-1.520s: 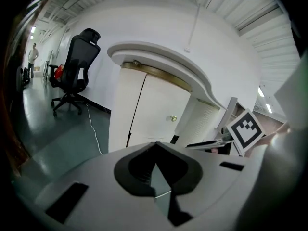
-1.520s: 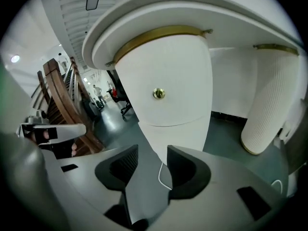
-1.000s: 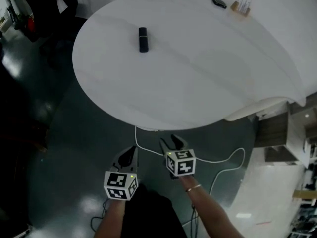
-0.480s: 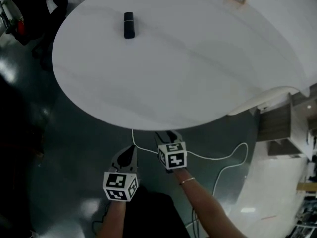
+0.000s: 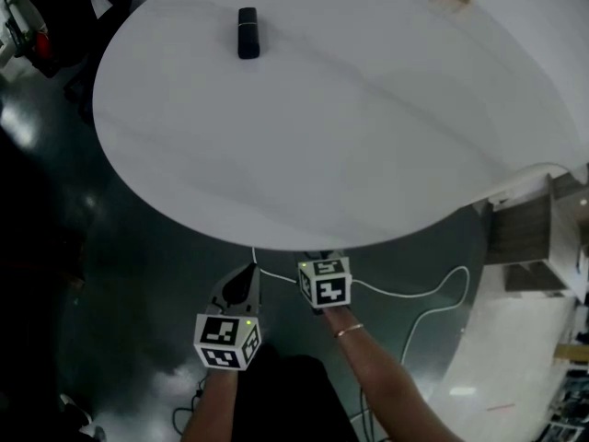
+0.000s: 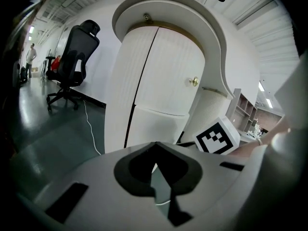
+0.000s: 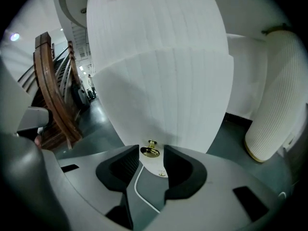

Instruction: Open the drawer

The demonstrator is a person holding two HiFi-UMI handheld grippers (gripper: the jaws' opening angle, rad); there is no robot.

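An open-plan office: a black high-backed swivel chair on castors stands on glossy dark grey floor, with a large round white table.

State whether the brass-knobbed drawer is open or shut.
Shut: the drawer front sits flush with the panel above, no gap showing.

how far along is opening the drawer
Done: the right gripper is lined up, with the brass knob between its jaws. In hand: the jaws are closing, not yet gripping. Left: clamp the knob and pull; the drawer front looks shut.
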